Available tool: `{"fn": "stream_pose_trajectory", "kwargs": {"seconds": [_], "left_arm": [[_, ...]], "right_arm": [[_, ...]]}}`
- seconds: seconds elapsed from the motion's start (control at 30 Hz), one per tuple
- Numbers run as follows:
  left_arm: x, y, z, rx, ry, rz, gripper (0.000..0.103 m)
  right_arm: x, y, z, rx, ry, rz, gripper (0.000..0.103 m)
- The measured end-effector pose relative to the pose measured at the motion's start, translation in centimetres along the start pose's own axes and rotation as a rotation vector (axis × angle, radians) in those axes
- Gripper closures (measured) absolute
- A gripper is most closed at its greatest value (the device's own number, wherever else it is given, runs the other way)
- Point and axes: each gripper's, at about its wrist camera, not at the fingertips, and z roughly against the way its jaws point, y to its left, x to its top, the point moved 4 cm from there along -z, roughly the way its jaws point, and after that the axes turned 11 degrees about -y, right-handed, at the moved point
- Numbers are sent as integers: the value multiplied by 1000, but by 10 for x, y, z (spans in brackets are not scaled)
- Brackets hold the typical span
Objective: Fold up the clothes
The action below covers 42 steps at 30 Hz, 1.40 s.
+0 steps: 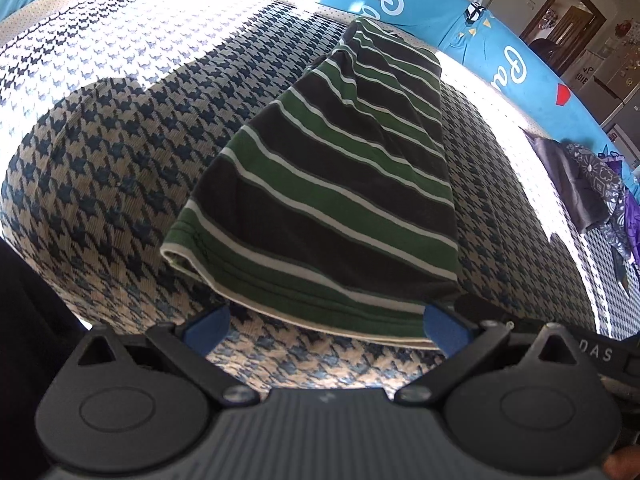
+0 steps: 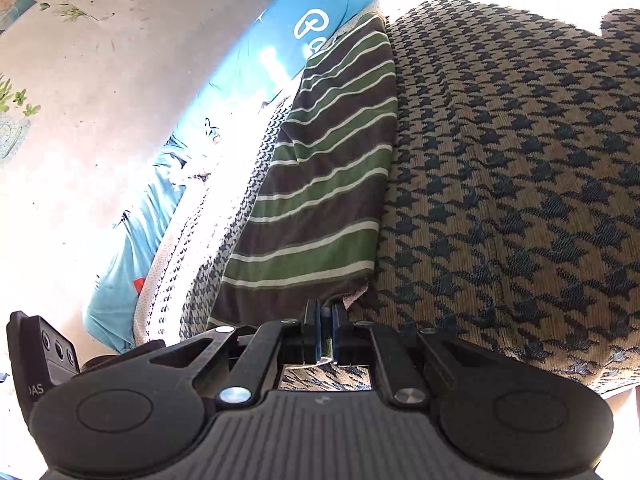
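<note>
A striped shirt (image 1: 340, 184) in green, dark grey and white lies folded into a long narrow shape on a houndstooth cover (image 1: 100, 160). My left gripper (image 1: 326, 326) is open at its near hem. One blue fingertip (image 1: 208, 326) is left of the hem and the other sits at the hem's right corner. In the right wrist view the same shirt (image 2: 320, 200) runs away from me along the cover's (image 2: 520, 200) left side. My right gripper (image 2: 326, 332) is shut, with a thin edge of the shirt's near corner pinched between its pads.
A blue sheet with white lettering (image 1: 400, 4) borders the far side of the cover. A heap of dark and purple clothes (image 1: 592, 184) lies at the right edge. Pale floor (image 2: 100, 100) shows beyond the bed. A doorway (image 1: 560, 12) stands far behind.
</note>
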Motion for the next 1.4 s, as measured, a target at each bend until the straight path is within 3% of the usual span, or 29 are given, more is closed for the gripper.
{"fn": "stream_pose_trajectory", "kwargs": {"seconds": [0.27,0.4,0.63,0.87,1.4], "left_arm": [[-14,-12,-6,-122,78,13,0],[-12,-10,-9,-172,72,89,0],[1,-7,-14,-174,53,152,0],[13,-16,-18,-118,26,73,0],[37,-36,-51,19,2,-75,0]], "right_arm": [[12,-3,2,12,-35,-59,96],[10,-4,1,-4,-26,-47,96],[1,-8,-1,-102,48,30,93],[13,1,6,-126,50,140,88],[45,14,-36,-129,121,406,79]]}}
